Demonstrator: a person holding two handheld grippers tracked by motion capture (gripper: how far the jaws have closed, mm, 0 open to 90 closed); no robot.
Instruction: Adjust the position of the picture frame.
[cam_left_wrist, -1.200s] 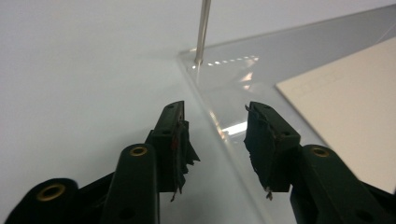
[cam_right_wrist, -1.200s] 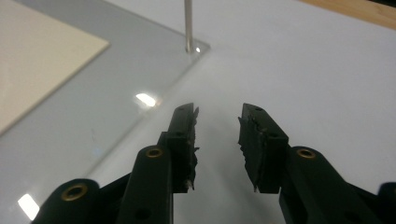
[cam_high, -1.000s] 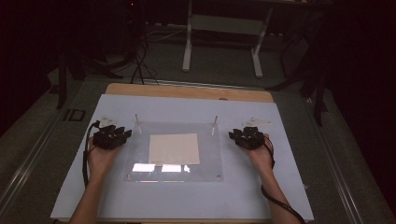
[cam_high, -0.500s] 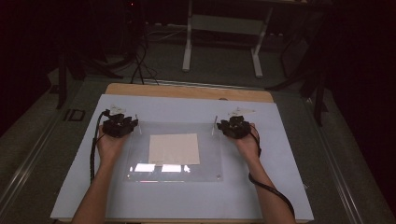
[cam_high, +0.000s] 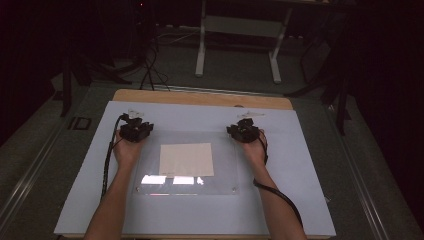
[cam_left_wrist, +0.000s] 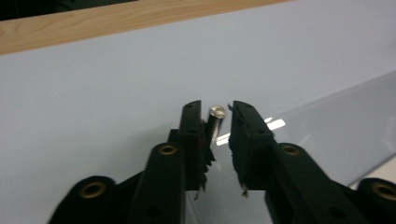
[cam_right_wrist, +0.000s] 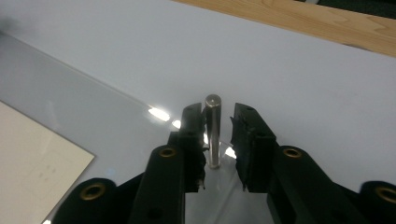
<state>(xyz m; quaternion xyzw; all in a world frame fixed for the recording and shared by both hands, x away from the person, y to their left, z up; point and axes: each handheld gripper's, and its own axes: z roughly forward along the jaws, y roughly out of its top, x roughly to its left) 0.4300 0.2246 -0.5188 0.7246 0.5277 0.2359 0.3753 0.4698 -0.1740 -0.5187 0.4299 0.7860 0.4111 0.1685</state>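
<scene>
On the pale blue-white surface (cam_high: 300, 165) lies a clear, flat acrylic plate (cam_high: 225, 170) with a cream paper sheet (cam_high: 186, 160) under it at the centre. A short upright metal pin (cam_left_wrist: 215, 122) stands at the plate's 10 o'clock corner, between the jaws of the left tongs (cam_left_wrist: 217, 112); these have just been closing, one jaw touches the pin and a gap remains at the other. At the 2 o'clock corner a second upright metal pin (cam_right_wrist: 213, 130) stands between the right tongs (cam_right_wrist: 218, 114), also just closing, with a gap on one side.
</scene>
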